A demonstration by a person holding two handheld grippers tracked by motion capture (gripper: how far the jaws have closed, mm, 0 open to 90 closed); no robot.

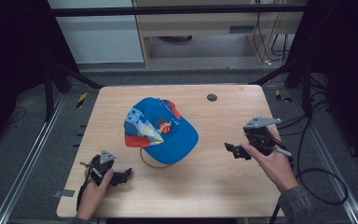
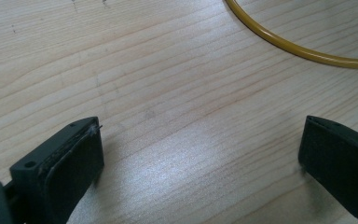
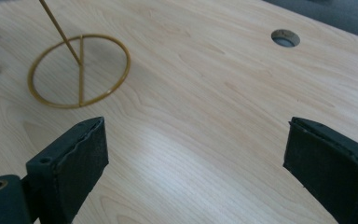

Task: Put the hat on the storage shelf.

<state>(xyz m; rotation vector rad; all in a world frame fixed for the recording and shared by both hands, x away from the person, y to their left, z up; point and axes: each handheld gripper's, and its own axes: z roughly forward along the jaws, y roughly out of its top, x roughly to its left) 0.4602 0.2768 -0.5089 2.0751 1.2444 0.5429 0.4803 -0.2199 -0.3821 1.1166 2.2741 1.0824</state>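
Both grippers, left gripper (image 1: 127,173) and right gripper (image 1: 230,150), hover agape over the wooden table (image 1: 214,186).

A lab recording rig is showing here: black metal framing (image 1: 177,10) is standing around the wooden tabletop (image 1: 223,177), with cables (image 1: 324,186) trailing beside it.

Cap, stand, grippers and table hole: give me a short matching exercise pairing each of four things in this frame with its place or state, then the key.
Things:
1. cap
2. ring base of the yellow stand
3. left gripper
4. round hole in the table

Places or states:
A. near the table's far edge
B. open, low over the wood near the front left
C. perched on the stand, mid-table
D. flat on the wood under the cap

Pairs: 1-C, 2-D, 3-B, 4-A
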